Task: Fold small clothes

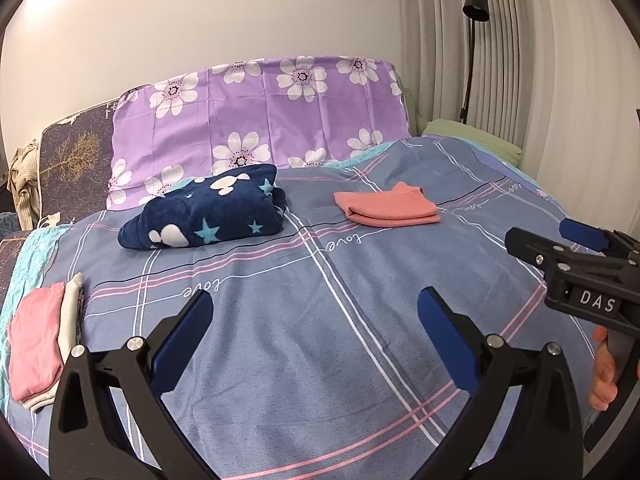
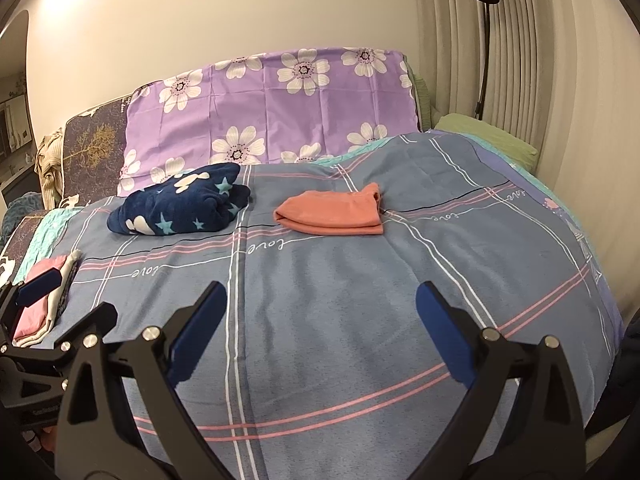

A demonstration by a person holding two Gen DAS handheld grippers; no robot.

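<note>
Left hand-held gripper (image 1: 314, 316) and right hand-held gripper (image 2: 322, 312) are hovering agape, empty, above the bed (image 1: 360, 320); folded coral garment (image 1: 386, 204) is lying beyond.

You see blue-grey duvet cover (image 1: 360, 340) with pink-white check lines, purple pillowcase (image 1: 260, 120) with white flowers, navy fleece (image 1: 208, 212) with stars, folded salmon garment (image 1: 386, 206), pink-cream folded stack (image 1: 40, 340), your grippers' blue pads (image 1: 184, 344).

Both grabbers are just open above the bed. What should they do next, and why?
Probably reach the left gripper forward to the navy star garment. It lies bunched in a loose lump, while the salmon cloth and the pink and white pile already lie folded flat. The right gripper is open and holds nothing too, so it could help spread it out.
</note>
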